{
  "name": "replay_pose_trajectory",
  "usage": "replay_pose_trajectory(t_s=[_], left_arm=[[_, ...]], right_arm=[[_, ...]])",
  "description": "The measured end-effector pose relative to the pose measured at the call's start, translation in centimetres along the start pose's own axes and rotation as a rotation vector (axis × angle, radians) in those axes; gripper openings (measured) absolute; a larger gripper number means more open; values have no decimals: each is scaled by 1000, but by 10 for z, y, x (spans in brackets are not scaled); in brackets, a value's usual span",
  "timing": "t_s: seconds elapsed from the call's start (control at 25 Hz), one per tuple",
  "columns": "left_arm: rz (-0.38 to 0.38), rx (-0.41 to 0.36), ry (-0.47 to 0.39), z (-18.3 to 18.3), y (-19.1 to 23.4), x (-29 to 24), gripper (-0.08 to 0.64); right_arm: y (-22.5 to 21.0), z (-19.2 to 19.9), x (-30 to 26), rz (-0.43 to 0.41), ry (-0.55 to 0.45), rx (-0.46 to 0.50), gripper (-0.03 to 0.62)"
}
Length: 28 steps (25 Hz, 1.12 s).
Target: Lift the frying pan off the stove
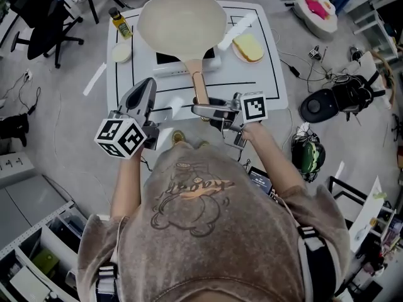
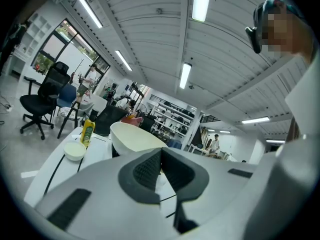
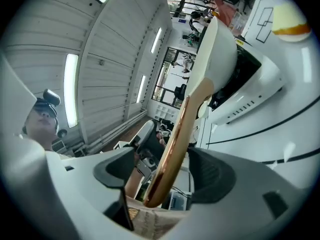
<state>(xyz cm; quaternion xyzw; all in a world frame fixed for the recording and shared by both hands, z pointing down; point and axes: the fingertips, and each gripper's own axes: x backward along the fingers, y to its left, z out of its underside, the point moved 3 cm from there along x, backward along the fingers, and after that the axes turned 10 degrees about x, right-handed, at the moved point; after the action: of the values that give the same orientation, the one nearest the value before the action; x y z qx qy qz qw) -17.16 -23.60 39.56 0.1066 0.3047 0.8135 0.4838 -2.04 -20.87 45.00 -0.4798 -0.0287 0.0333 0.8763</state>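
A cream frying pan [image 1: 182,21] sits on the white stove [image 1: 165,70] on the table, its wooden handle [image 1: 200,87] pointing toward me. My right gripper [image 1: 204,110] is at the handle's near end, turned on its side. In the right gripper view the handle [image 3: 177,144] runs between the jaws of the right gripper [image 3: 167,176], with a gap at the left pad, so the jaws are open around it. The pan [image 3: 217,49] and stove [image 3: 255,84] lie ahead. My left gripper [image 1: 146,85] is shut and empty, left of the handle, facing the pan [image 2: 132,136].
On the white table [image 1: 274,80] stand a yellow bottle [image 1: 119,22], a small white bowl [image 1: 121,53] and a plate with bread [image 1: 249,46]. A black office chair [image 1: 44,24] is at the far left. Bags, cables and a helmet [image 1: 308,156] lie on the floor at right.
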Motion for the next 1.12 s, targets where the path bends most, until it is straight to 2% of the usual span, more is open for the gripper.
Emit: replay_pose_trajectory(t_s=[0.16,0.4,0.64,0.72,0.92,1.0,1.12], left_arm=[[-11,13,-3,1,5,4,8],[-34,24,-14,0,9,10,8],[-55,42,-36,-6,13,11,9],[-52,57,-42,-7,15,12,82],[-18,130,-35,-7,22,7,168],[17,184,-13,-5,24,0,217],[99,313,60,5,29,-17,322]], right_arm=[[0,-5,-5,-40,-17,-45,258],[-8,-3,-6,-19,-10,-77,137],[-10,-3,-6,-32,-10,-91,126],[-10,-3,-6,-40,-8,-94,124],[-12,-2,-7,-51,-8,-114,120],[-13,-2,-7,-53,-12,-122,118],[-14,-1,-8,-50,-15,-127,117]])
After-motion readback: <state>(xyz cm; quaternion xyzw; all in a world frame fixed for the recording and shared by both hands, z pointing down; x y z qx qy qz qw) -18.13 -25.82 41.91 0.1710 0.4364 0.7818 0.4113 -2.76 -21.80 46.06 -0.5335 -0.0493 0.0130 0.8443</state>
